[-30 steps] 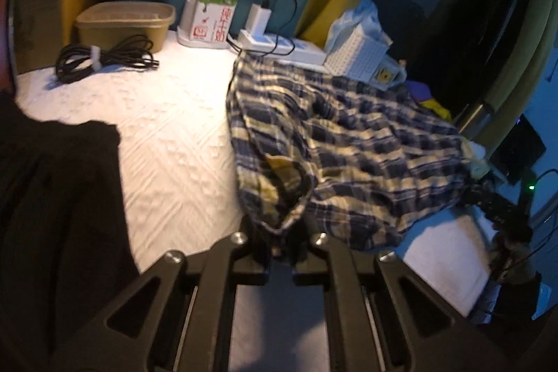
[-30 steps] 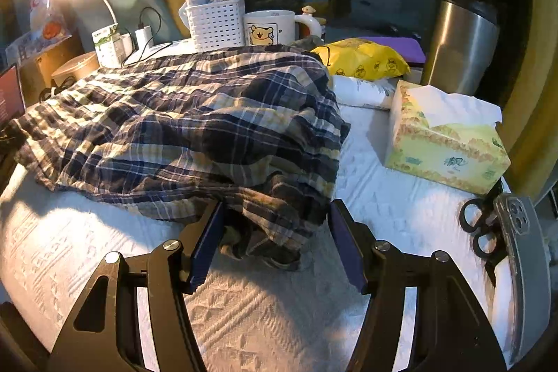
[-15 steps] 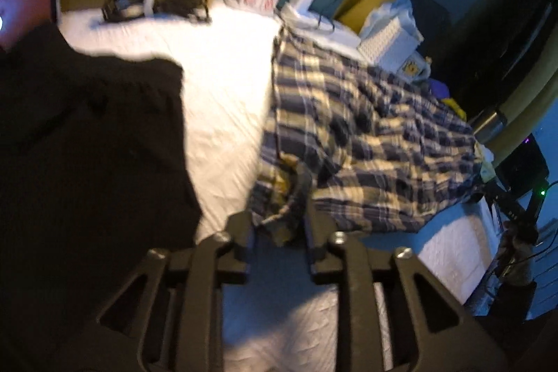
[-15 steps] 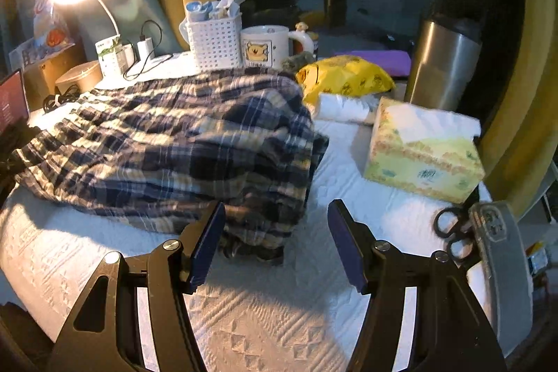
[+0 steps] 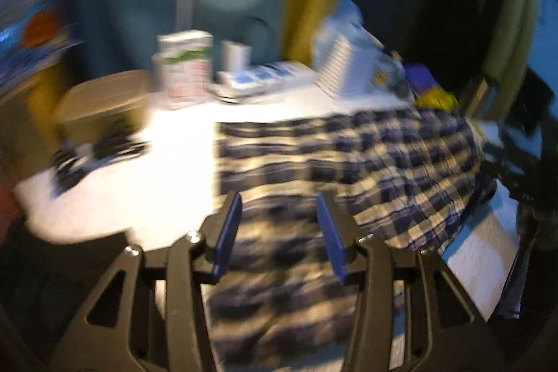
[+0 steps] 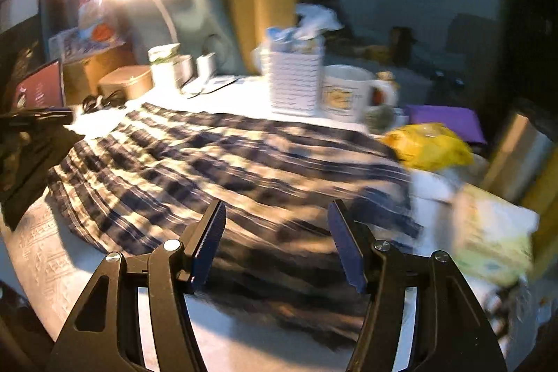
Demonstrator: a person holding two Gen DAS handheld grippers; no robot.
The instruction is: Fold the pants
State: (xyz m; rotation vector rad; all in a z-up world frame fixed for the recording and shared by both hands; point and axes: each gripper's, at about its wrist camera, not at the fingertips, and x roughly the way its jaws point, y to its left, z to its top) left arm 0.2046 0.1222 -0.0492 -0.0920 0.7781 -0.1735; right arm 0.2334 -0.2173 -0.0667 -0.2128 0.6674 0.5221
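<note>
The blue and cream plaid pants (image 5: pixel 348 162) lie spread in a folded heap on the white table cover (image 5: pixel 139 183). Both views are blurred by motion. My left gripper (image 5: pixel 279 225) hovers over the near left part of the pants; its jaws are opening, and the blue pads press on no cloth. In the right wrist view the same pants (image 6: pixel 209 162) stretch across the middle. My right gripper (image 6: pixel 275 243) stands wide open over their near edge, holding nothing.
Along the back stand a tan tub (image 5: pixel 104 100), a carton (image 5: pixel 185 65), a white basket (image 6: pixel 296 82) and a mug (image 6: pixel 348 96). A black cable coil (image 5: pixel 97 149) lies at the left. At the right sit a yellow bag (image 6: pixel 429 145), a tissue box (image 6: pixel 491 232) and a steel tumbler (image 6: pixel 519 152).
My left gripper let go of the pants' corner, opened, and swung up over the cloth. The right gripper stayed open and drew back and up from the pants' edge.
</note>
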